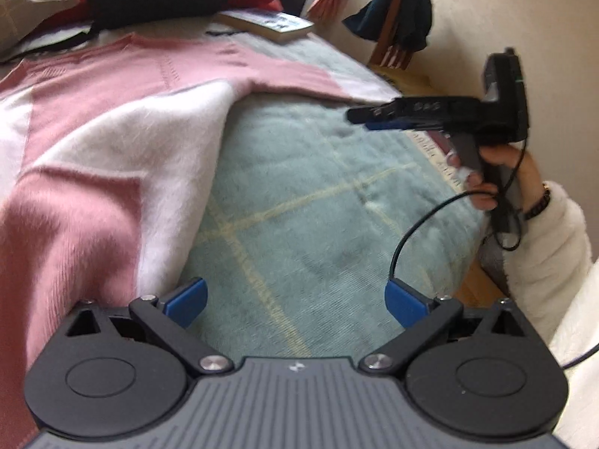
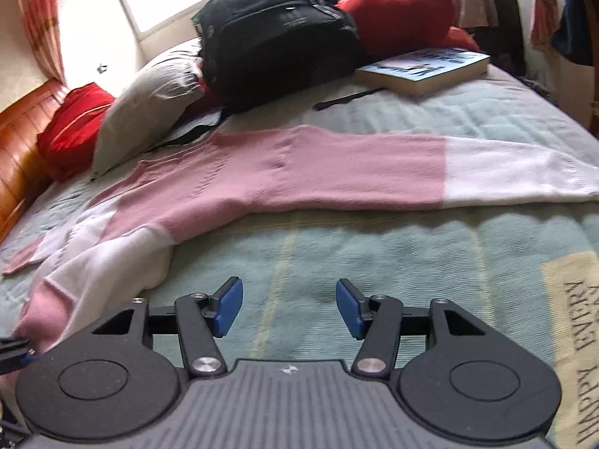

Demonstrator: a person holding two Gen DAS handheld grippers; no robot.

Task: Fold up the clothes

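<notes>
Nearest to me are my own blue pads: my left gripper (image 1: 295, 305) has its jaws spread wide with nothing between them, hanging above the teal bedspread (image 1: 318, 202). My right gripper (image 2: 289, 307) is likewise parted, a little narrower, and holds nothing.

The pink-and-white sweater (image 1: 105, 142) lies spread flat on the bed. From my left gripper it sits just to the left and ahead, its fuzzy white edge running close beside my left pad; I cannot tell whether they touch. From my right gripper the sweater (image 2: 299, 172) stretches across in front, one long sleeve reaching far to the right, pink and then white at the cuff end, while the body falls away to the left.

In the left wrist view, my right gripper (image 1: 368, 118) hovers ahead and to the right, above the bedspread, apart from the sweater.

Beyond the sweater, ahead of my right gripper, stand a black backpack (image 2: 277, 33), a grey pillow (image 2: 149, 112) to its left, red cushions (image 2: 400, 15), and a book (image 2: 426, 67) lying flat to the right.
</notes>
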